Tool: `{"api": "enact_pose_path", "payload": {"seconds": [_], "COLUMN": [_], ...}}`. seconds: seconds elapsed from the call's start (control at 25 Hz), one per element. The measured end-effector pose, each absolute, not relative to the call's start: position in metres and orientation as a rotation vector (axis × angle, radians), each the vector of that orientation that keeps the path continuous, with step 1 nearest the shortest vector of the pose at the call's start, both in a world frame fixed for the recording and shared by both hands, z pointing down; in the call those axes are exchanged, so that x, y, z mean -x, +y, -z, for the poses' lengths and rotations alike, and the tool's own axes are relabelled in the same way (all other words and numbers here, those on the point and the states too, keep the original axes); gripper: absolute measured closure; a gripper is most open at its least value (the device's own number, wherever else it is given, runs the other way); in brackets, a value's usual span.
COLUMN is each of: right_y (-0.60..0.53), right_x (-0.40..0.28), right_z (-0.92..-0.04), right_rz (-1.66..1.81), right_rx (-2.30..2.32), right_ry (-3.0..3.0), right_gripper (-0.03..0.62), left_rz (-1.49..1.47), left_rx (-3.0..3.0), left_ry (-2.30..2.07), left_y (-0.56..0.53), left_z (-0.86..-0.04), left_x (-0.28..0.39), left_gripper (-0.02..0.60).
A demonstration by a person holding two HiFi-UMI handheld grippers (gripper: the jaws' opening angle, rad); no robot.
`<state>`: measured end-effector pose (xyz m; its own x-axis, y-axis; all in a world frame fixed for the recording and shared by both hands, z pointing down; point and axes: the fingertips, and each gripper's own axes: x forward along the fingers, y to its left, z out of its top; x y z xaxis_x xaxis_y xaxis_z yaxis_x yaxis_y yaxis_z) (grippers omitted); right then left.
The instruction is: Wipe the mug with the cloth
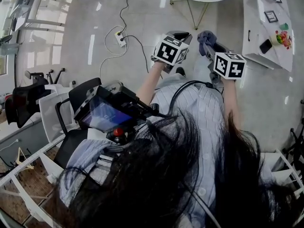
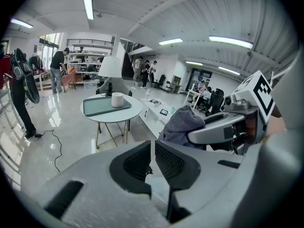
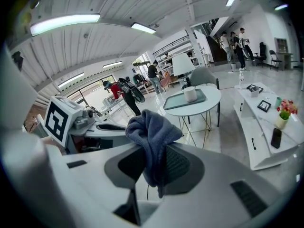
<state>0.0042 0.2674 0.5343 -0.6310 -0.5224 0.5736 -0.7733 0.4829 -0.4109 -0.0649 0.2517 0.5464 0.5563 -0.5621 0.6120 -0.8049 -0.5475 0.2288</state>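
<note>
A white mug (image 2: 117,99) stands on a green tray (image 2: 100,106) on a round white table (image 2: 124,115), some way ahead of both grippers; the right gripper view shows the mug (image 3: 190,93) too. My right gripper (image 3: 153,163) is shut on a blue-grey cloth (image 3: 151,137), which bunches above the jaws and hangs below them. In the head view the cloth (image 1: 205,38) sticks out past the right gripper (image 1: 210,45). My left gripper (image 2: 153,158) is held beside it in the air, its pads a thin slit apart with nothing between them.
A long low white bench (image 1: 259,42) with picture frames, a phone and flowers (image 1: 284,38) stands at the right. A power strip with cables (image 1: 119,38) lies on the shiny floor. Office chairs (image 1: 71,103) stand at the left. People stand far back.
</note>
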Motion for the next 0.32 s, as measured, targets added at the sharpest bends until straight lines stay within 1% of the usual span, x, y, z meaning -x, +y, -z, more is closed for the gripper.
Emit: {"api": "enact_pose_path", "payload": {"seconds": [0.32], "right_y": [0.2685], "right_x": [-0.0145], "right_z": [-0.5361], "right_rz": [-0.957], "right_rx": [-1.122], "right_ry": [-2.343], "right_gripper": [0.496], "left_rz": [-0.609], "left_rx": [-2.252], "left_ry": [-1.034], "left_y": [0.2495], "left_z": [-0.548], "left_x": [0.0549], "left_gripper": [0.545]}}
